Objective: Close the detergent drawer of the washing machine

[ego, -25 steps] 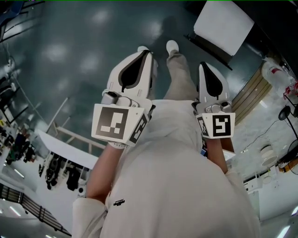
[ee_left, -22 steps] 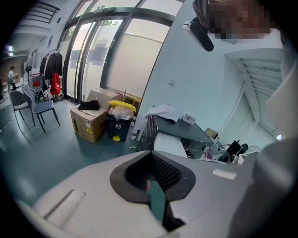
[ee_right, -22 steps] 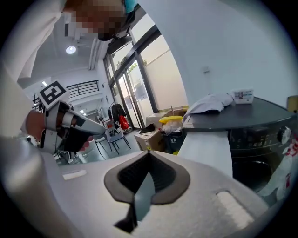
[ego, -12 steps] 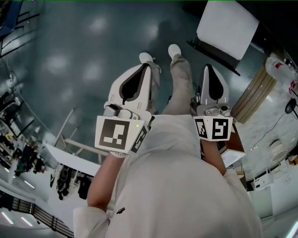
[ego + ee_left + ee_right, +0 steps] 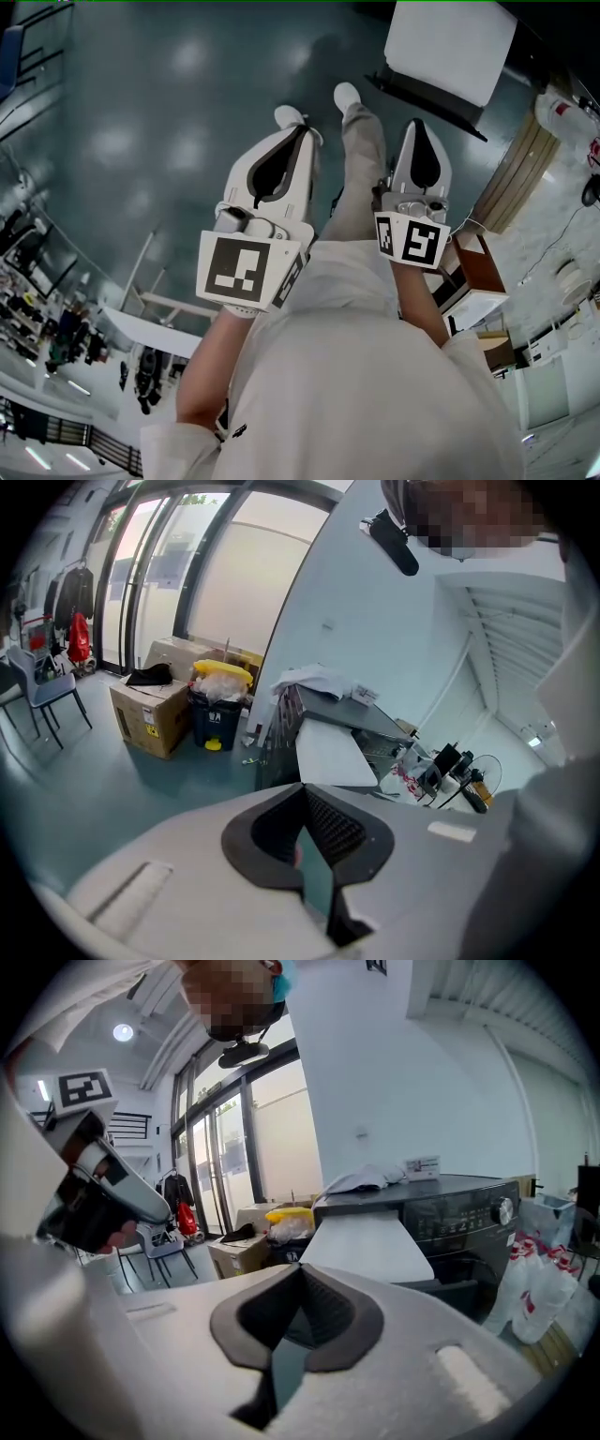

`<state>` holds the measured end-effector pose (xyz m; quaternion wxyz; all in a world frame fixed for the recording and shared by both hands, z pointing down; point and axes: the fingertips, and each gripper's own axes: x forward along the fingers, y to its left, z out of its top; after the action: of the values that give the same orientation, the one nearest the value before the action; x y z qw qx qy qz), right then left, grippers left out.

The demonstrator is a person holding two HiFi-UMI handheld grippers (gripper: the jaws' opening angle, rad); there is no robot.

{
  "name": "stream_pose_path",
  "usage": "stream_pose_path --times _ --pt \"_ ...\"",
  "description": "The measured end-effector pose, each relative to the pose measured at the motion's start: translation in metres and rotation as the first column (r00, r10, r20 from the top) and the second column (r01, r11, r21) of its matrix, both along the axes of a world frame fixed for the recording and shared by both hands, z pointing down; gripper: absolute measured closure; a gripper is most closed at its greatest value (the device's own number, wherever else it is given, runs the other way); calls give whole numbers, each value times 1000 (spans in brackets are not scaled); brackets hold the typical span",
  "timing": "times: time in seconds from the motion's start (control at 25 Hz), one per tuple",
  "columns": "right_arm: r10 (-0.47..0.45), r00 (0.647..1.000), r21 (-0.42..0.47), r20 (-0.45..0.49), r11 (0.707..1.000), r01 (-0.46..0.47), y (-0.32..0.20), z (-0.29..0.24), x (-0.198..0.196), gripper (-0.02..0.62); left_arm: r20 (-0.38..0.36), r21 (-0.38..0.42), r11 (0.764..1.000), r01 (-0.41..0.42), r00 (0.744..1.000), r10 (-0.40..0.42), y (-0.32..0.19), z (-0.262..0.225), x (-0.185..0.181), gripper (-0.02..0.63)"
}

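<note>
Holding both tongs out before my chest, I have neither on anything. My left tongs are clenched, the dark pads meeting at their tips with nothing between them. My right tongs are clenched the same way and are empty too. They sit side by side, well apart, with my two white shoes on the grey-green floor just past the tips.

The washing machine stands beyond the right tongs and a little to their right, well clear of the jaws. It is black, with a round knob on its control strip and a pale cloth lying on top. I cannot make out the detergent drawer on its front. A flat white panel lies between the right tongs and the machine.

Farther out, left of the machine, a cardboard box and a dark bin topped with yellow stand on the floor. A chair stands left of the box.
</note>
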<state>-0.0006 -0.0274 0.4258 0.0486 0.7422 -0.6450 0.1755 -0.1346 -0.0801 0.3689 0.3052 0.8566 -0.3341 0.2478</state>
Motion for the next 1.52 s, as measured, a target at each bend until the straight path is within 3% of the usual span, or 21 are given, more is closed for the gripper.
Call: stream_pose_path --times 0.24,0.6,0.84,1.52 --pt "101 995 5 -1 995 -101 0 23 12 597 -1 -2 999 -37 999 37 -1 9 5 590" --pt "156 987 36 -39 987 -155 -4 29 14 594 -7 -6 998 -62 998 62 6 10 7 591" --pt "264 964 56 -25 963 -262 -1 27 19 592 -4 -10 998 -61 998 61 5 9 8 591" --pt "243 970 73 28 967 -244 -46 23 44 594 13 22 1000 -15 1000 15 -20 -4 22 591"
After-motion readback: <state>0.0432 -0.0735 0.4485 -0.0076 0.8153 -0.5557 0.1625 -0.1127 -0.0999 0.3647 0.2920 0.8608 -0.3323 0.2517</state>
